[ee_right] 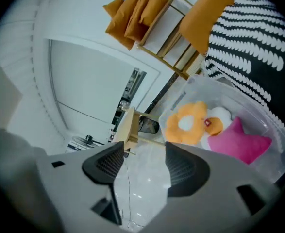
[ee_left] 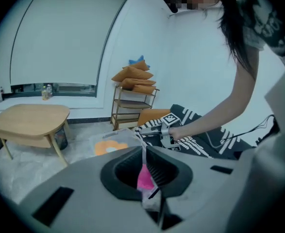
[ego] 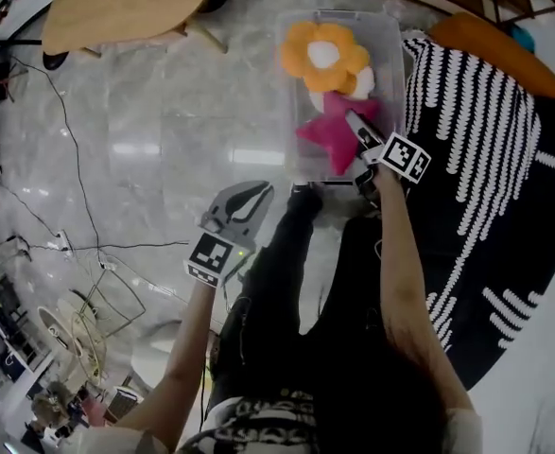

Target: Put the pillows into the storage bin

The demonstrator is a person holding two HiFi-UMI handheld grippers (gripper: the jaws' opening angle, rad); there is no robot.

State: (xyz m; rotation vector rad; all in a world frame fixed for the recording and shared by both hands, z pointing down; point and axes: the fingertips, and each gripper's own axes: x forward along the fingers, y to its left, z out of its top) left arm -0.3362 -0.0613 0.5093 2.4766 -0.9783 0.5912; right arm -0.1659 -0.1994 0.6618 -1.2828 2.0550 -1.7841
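three pillows lie in the clear storage bin [ego: 291,130] on the pale marble floor [ego: 164,130]: an orange flower pillow [ego: 324,55] at the far end, a white pillow [ego: 362,83] just beside it, and a pink star pillow [ego: 334,130] nearest the person. the right claw [ego: 355,121] hangs over the bin's near right corner, just above the pink star pillow. in the right gripper view its jaws are spread wide with nothing between them, and only bare floor shows through the gap. the pink star pillow sits off to the right of them, inside the bin wall [ee_right: 278,130].

the left claw [ego: 258,195] is held apart from the bin, over the floor to its near left. its jaws are drawn together at the tips and pinch nothing; in the left gripper view the pink pillow shows only far off through the narrow slit.

a black-and-white patterned rug [ego: 485,140] lies just right of the bin, and a light wooden table [ego: 126,3] stands well beyond it. orange cushions [ee_left: 134,76] are stacked on a low shelf [ee_left: 132,103] against the wall.
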